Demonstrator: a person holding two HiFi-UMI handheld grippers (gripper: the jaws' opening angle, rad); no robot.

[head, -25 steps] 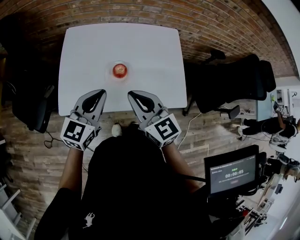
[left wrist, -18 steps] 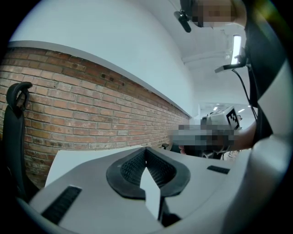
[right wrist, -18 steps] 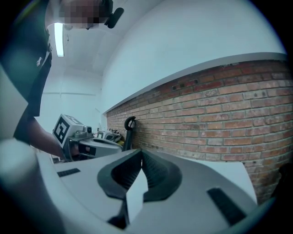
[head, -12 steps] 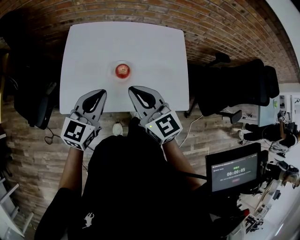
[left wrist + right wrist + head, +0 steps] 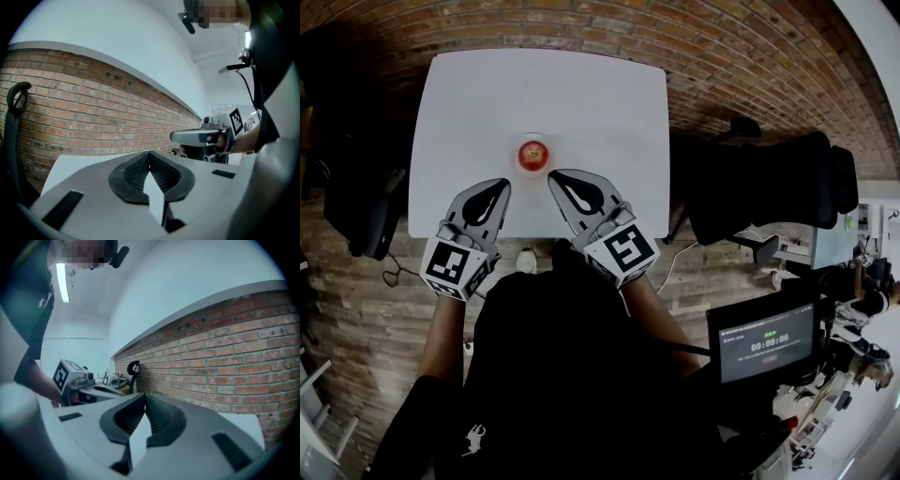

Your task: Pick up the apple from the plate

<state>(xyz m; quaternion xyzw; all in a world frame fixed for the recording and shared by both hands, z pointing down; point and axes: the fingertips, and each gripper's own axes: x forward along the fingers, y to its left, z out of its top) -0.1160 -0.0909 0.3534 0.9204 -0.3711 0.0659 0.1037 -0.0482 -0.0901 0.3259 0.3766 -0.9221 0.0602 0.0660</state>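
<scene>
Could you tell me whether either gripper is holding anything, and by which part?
Nothing is held. The left gripper and the right gripper are both shut and empty; the apple sits untouched on its plate.

Setting: you stood in an office-style laboratory. A white desk (image 5: 609, 103) stood against a bare brick wall (image 5: 93, 117). Black office chairs (image 5: 769, 183) stood to your right. A monitor (image 5: 766, 343) showed a timer readout, and cluttered work surfaces (image 5: 825, 427) with equipment lined the far right.

L gripper (image 5: 501, 185) & R gripper (image 5: 555, 177): jaws closed, empty, side by side
</scene>
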